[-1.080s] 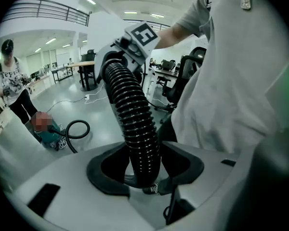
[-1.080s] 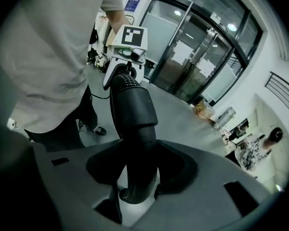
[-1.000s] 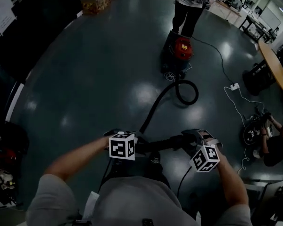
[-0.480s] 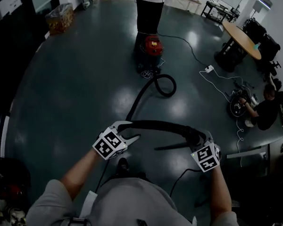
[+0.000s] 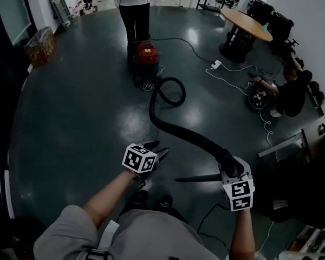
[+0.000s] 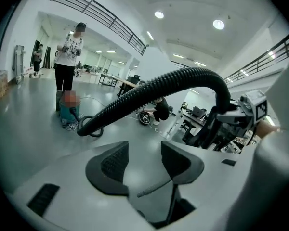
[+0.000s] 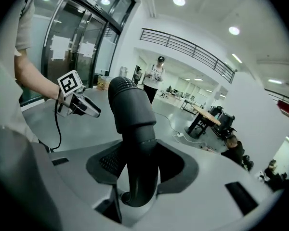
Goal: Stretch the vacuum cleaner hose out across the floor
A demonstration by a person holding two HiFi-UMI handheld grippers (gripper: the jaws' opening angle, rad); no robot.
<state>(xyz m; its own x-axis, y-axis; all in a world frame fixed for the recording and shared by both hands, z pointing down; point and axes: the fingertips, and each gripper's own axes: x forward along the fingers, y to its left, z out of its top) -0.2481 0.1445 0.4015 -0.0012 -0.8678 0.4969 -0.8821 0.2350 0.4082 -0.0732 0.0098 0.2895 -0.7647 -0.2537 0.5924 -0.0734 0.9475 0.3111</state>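
Note:
A red vacuum cleaner (image 5: 146,56) stands far up the floor; it also shows small in the left gripper view (image 6: 67,110). Its black ribbed hose (image 5: 176,124) loops beside it, then runs diagonally down to my right gripper (image 5: 231,169). That gripper (image 7: 139,165) is shut on the hose's thick smooth end piece (image 7: 134,124). A thin dark tube (image 5: 197,177) sticks out leftward from there. My left gripper (image 5: 158,151) hangs apart from the hose, open, with only floor between its pads (image 6: 145,163). The hose (image 6: 149,89) arches above it.
A person (image 5: 134,4) stands just behind the vacuum. Another person (image 5: 287,91) sits on the floor at right by a wheel. A round table (image 5: 246,21), a power strip (image 5: 216,65) with cables, a box (image 5: 40,42) and dark furniture (image 5: 306,191) ring the floor.
My right gripper has swung to the right with the hose end, and the hose now runs straighter. The hose no longer lies by the left gripper. The view has turned.

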